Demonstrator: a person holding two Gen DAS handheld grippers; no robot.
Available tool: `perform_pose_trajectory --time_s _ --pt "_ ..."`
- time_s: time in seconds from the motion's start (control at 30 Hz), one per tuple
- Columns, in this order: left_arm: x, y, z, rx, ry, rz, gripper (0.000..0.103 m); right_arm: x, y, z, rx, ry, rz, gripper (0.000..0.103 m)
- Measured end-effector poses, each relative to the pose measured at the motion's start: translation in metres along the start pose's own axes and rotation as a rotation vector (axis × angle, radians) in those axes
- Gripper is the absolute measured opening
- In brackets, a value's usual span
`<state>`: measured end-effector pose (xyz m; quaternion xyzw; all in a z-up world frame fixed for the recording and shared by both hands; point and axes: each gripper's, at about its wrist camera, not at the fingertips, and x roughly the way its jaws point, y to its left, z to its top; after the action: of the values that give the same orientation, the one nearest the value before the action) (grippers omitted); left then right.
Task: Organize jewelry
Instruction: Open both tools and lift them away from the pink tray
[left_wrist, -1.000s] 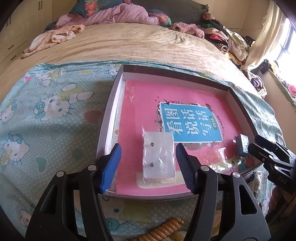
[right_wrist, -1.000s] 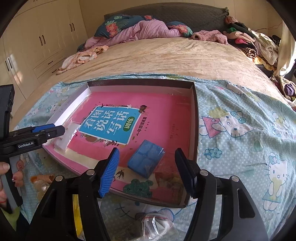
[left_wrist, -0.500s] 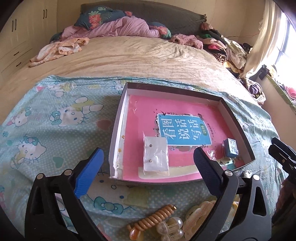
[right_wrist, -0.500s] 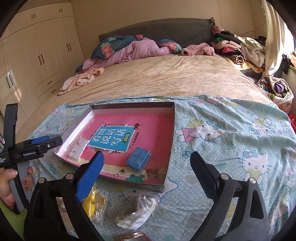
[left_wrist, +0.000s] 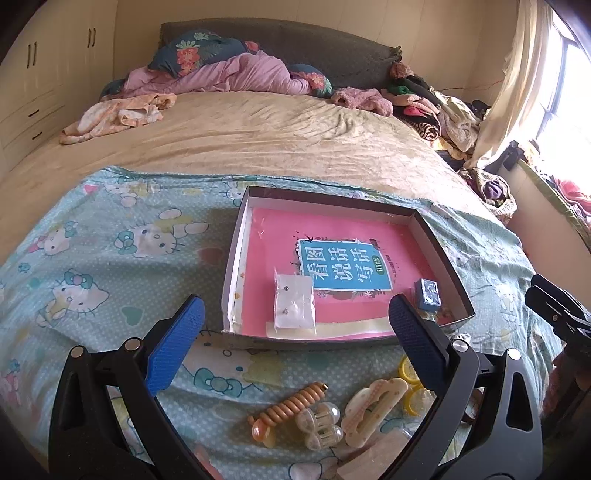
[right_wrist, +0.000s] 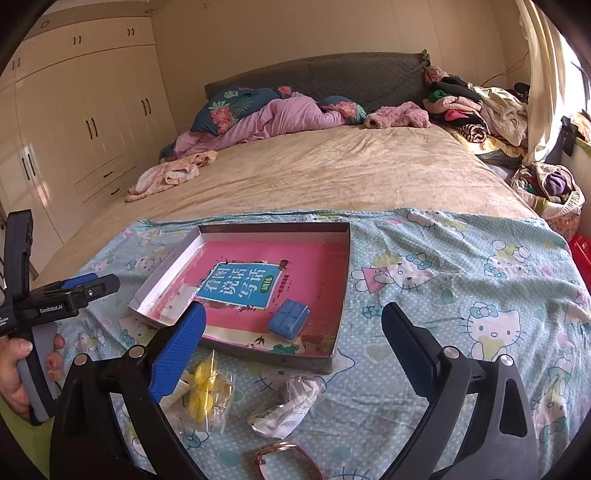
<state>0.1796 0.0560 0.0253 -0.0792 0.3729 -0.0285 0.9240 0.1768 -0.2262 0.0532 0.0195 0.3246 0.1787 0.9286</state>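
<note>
Jewelry sorting is under way on a bed, where a cartoon-print sheet (left_wrist: 110, 258) carries a shallow tray (left_wrist: 443, 251) lined with a pink booklet (left_wrist: 343, 264).

Left claw (left_wrist: 291, 339): jaws spread wide, nothing between the pads. Right claw (right_wrist: 291, 332): likewise spread wide and empty. Both have just been opening.

Tray contents, left wrist view: a clear packet of earrings (left_wrist: 294, 302) lies at 7 o'clock on the booklet; a small blue box (left_wrist: 427, 294) sits at 4 o'clock, close to the right wall. Each lies in front of the claw on its own side, which suggests that each claw delivered one item. Placement inside the walled tray looks deliberate, to keep small pieces from scattering on soft bedding.

Unsorted stock lies outside the tray's near wall, at 6 o'clock:
- an orange spiral hair tie (left_wrist: 291, 404), a pearl clip (left_wrist: 321, 424) and a cream claw clip (left_wrist: 373, 410);
- a bag of yellow pieces (right_wrist: 207, 387), a crumpled clear bag (right_wrist: 291, 402) and a pink bangle (right_wrist: 284, 461).

Change from the earlier frame: the jaws then stood narrower, close on either side of packet and box. Both claws now sit higher and farther back. Packet and box lie as they did.

Judgement: release complete; the next pick is likely from the near pile.
</note>
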Motion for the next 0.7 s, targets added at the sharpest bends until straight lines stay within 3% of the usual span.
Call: perform_pose_trajectory --time_s 0.7 --pt "-0.039 -0.022 -0.041 0.081 -0.01 -0.015 0.093 -0.032 0.012 -0.021 -0.027 0.017 0.057 0.095"
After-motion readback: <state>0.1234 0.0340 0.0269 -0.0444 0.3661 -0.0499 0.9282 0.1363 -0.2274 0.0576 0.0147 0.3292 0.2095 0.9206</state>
